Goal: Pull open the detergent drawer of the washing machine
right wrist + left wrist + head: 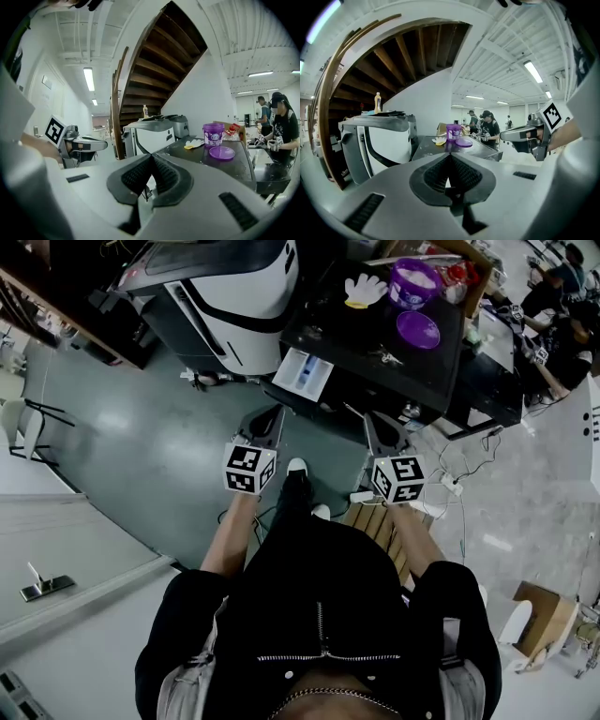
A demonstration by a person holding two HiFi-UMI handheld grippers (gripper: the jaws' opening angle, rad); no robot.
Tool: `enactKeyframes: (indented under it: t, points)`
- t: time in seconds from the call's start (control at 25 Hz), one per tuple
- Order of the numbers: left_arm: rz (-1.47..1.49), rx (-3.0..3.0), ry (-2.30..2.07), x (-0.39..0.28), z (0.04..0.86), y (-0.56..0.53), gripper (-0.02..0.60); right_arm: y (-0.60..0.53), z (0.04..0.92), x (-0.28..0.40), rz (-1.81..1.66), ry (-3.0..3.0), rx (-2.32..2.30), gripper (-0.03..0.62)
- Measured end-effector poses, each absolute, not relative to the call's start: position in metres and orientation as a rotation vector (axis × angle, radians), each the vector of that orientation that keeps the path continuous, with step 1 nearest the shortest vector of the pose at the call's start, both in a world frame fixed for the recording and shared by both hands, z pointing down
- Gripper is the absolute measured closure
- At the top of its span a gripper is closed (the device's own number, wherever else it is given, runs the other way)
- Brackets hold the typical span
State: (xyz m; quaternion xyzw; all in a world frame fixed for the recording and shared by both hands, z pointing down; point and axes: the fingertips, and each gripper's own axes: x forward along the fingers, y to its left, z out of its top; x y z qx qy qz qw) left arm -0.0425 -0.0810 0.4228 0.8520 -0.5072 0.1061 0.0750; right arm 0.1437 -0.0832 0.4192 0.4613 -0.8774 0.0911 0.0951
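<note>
In the head view the washing machine (424, 371) is a black box with a flat top, just ahead of me. Its detergent drawer (302, 374), white with a blue compartment, juts out of the front at the upper left. My left gripper (268, 420) hovers just short of the drawer, apart from it, jaws shut and empty. My right gripper (382, 427) is level with it to the right, in front of the machine, also shut with nothing held. In the left gripper view the pads (461, 174) meet at the left gripper's (450, 158) tip; the right gripper (151, 158) looks the same in its own view.
A purple bucket (413, 282), a purple lid (417, 329) and a white glove (364, 289) lie on the machine's top. A large white and black appliance (225, 296) stands to the left. A wooden pallet (380, 521) and cables lie by my feet. People work at a table (562, 315) on the right.
</note>
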Motion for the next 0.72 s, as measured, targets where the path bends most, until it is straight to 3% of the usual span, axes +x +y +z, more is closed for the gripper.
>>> enactKeyframes:
  t: [0.72]
  points:
    - [0.295, 2.600, -1.510, -0.023, 0.406, -0.067, 0.560, -0.072, 0.394, 0.163, 0.219, -2.617, 1.436, 0.589]
